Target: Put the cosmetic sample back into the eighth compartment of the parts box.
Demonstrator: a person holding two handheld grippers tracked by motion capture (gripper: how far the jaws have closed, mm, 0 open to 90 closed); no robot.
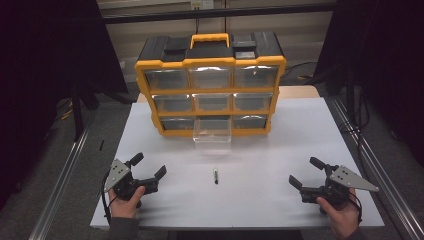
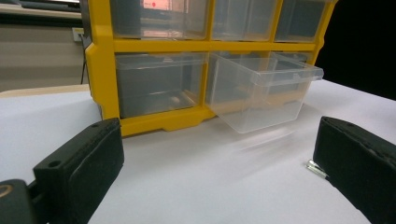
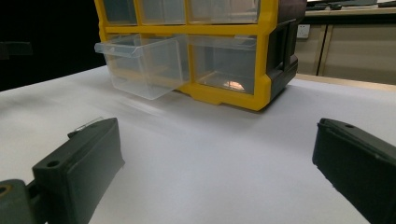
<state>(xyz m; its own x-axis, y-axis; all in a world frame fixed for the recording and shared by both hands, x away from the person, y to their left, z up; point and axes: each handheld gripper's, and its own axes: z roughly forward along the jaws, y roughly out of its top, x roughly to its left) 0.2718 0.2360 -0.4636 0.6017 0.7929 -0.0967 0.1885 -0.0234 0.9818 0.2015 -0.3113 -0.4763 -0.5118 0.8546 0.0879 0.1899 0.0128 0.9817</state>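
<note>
High view first: my left gripper (image 1: 148, 166) sits at about eight o'clock on the white table (image 1: 280, 150), my right gripper (image 1: 303, 171) at about four o'clock, and both have their jaws spread wide with nothing between them. Between the two, near the middle of the table, lies the small dark pen-like piece (image 1: 215, 176), lengthwise toward twelve o'clock and well apart from either gripper. Beyond it, at twelve o'clock, stands the yellow and black drawer organizer (image 1: 210, 87), three rows of clear drawers under an orange carry handle (image 1: 209, 39). One drawer, the pulled-out clear drawer (image 1: 212, 134) in the middle of the bottom row, juts out toward the small piece (its front tips down a little toward the table). From the left gripper view that drawer (image 2: 261, 93) hangs out at about one o'clock, and a silvery end of the small piece (image 2: 316, 169) peeks out beside my right-hand jaw. From the right gripper view the drawer (image 3: 142, 65) shows at eleven o'clock, with bare table lying open between my jaws and the organizer (image 3: 233, 56).
</note>
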